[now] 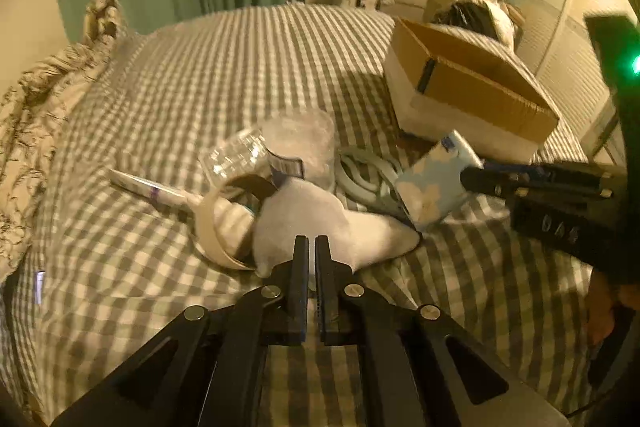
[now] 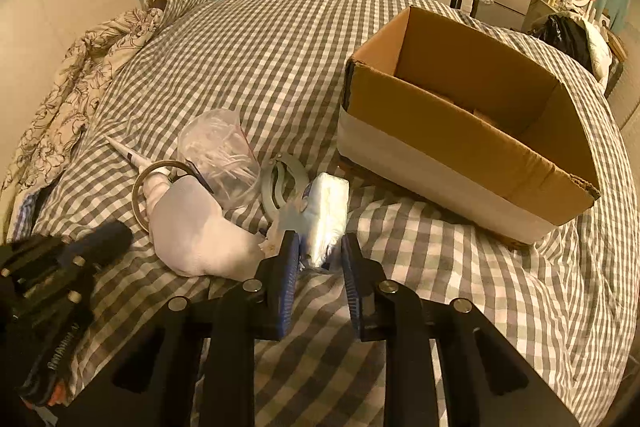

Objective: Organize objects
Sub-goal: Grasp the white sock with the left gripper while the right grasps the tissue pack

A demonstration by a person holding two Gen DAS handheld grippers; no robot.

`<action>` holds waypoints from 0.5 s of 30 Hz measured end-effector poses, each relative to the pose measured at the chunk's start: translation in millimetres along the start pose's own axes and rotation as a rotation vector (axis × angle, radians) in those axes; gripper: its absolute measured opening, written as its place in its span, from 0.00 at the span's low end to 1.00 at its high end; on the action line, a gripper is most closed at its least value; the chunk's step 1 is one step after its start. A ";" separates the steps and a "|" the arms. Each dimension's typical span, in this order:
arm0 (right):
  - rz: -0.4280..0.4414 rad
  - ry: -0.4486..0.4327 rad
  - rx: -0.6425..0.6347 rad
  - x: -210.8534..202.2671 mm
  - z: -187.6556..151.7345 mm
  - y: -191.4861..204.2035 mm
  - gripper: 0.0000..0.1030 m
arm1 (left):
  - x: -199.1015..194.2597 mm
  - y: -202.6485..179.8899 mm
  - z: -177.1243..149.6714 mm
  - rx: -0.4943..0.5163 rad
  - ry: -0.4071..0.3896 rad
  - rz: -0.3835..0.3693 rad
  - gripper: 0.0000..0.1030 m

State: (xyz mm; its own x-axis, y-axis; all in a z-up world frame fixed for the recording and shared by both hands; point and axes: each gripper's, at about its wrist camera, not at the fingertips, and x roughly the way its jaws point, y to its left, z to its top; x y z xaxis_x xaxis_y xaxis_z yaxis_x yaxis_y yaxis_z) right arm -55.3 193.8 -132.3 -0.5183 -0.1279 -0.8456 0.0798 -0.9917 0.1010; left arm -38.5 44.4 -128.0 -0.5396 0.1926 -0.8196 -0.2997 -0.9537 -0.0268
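Checked bedding (image 2: 280,39) carries everything: a small heap of clutter in front of me and an open cardboard box (image 2: 460,131) to its right. My right tool (image 2: 320,247) sits with its fingers partly spread around the near end of a tissue pack (image 2: 328,203), which runs lengthwise straight away from me, tilted slightly off the bed; whether the pads already bite I cannot tell. My left tool (image 1: 311,247) is pressed together, nothing between its fingers, its tips just over a white sock (image 1: 320,223). The box lies up and to the right of the pack, near it, so my right side is the closer carrier.
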 end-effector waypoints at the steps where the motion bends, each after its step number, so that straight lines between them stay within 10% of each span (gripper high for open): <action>1: 0.000 0.003 0.008 1.5 -0.6 -2.2 0.23 | 4.8 -1.5 -0.5 0.005 0.010 0.002 0.12; 3: 0.004 0.019 0.014 6.9 0.2 -4.6 0.38 | 14.8 -3.5 -1.7 0.013 0.026 0.017 0.55; 5: 0.005 0.039 0.017 12.9 0.0 -5.1 0.52 | 21.2 -3.6 -3.0 0.009 0.024 0.035 0.76; 15: -0.017 0.131 0.005 48.9 12.9 -5.6 0.71 | 65.6 -3.5 8.5 0.011 0.133 -0.006 0.81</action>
State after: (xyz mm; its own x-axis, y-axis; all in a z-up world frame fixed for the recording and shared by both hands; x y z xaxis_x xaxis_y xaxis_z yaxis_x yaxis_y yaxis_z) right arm -92.1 192.9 -167.5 -0.4034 -0.1083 -0.9086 0.0674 -0.9938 0.0886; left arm -79.5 62.3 -176.8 -0.4289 0.1650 -0.8881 -0.3113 -0.9500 -0.0262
